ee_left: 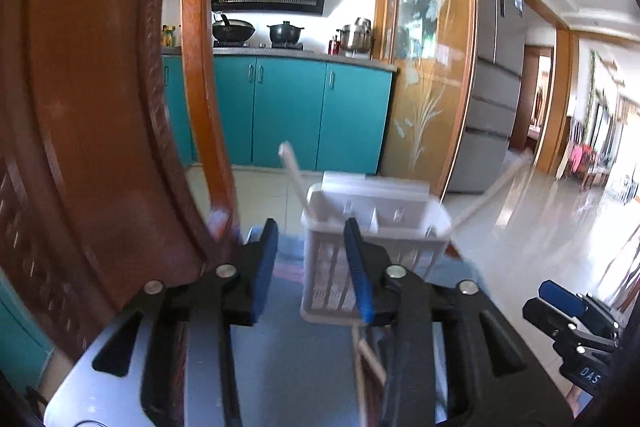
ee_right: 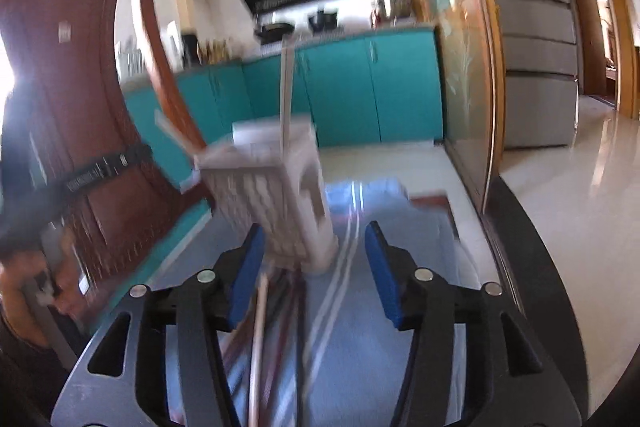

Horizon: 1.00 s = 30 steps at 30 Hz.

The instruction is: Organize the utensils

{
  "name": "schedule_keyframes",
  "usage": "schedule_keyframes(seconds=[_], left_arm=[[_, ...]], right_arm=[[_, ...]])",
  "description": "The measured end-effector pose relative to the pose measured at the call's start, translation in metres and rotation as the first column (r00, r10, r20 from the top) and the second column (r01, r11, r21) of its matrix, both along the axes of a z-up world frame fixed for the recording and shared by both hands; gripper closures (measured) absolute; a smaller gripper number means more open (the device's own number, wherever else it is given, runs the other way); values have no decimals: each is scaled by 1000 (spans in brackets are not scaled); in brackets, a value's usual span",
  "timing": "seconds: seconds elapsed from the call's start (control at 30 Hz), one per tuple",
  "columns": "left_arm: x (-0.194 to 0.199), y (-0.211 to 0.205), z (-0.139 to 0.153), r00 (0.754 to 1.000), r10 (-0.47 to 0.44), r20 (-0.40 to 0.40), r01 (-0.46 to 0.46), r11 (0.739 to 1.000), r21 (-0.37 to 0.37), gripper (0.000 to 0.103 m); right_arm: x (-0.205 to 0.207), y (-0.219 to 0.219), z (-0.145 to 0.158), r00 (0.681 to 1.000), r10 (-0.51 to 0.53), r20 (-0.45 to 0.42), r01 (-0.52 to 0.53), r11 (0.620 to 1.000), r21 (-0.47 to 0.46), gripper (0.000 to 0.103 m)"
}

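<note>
- White slotted utensil basket [ee_left: 372,247] stands upright on the glass tabletop [ee_left: 288,359], w/ pale chopsticks [ee_left: 294,179] already leaning out of its top left compartment; one more pale stick [ee_left: 492,193] slants out over its right rim.
- Loose utensils [ee_right: 280,307] – dark red and pale chopsticks, blurred – lie on the tabletop just in front of the basket, long axis running roughly from the camera toward the basket.
- Key relation: in the right wrist view those sticks lie between and just below the jaws of the right gripper [ee_right: 316,267], lengthwise along its pointing line, so jaws would close across their width. Right gripper looks the nearer one to the pile.
- Left gripper [ee_left: 312,267]: a few stick ends [ee_left: 368,355] show under its right finger, basket straight ahead & slightly right of centre.
- Left jaws: partly open, nothing between the pads; right pad overlaps the basket's front in view, contact can't be told.
- Right jaws: wider open, holding nothing; basket base sits just beyond the tips, apart from the pads.
- Right view heavily motion-blurred, so exact stick count unclear.
- Wooden chair [ee_left: 100,107] close on the left side of the tabletop; right gripper also shows low right in the left view.
- Judgement: next step = pick loose sticks, then drop them upright in a basket compartment.
</note>
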<state>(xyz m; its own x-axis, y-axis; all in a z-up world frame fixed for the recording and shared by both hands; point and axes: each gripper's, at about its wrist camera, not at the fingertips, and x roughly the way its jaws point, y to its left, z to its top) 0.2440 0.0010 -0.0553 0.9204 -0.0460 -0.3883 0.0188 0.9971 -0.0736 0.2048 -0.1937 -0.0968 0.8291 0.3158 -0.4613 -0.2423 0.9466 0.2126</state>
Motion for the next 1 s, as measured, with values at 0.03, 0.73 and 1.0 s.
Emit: schedule_keyframes(seconds=[0.03,0.73,1.0], left_arm=[[-5,0,-9,1000,-1,-23,1,1000,10,63],[-6,-12,-71,961,-32,-276,45,998,42,59],[-9,-19,-83,951,-51,-305,69,996,50,58]], right_arm=[[1,5,-11,998,13,-59,-15,999,-38,50],[13,61,-89,900,107,-423,-210,956,-206,96],[21,35,-87,882,77,-465,-135,987,-92,97]])
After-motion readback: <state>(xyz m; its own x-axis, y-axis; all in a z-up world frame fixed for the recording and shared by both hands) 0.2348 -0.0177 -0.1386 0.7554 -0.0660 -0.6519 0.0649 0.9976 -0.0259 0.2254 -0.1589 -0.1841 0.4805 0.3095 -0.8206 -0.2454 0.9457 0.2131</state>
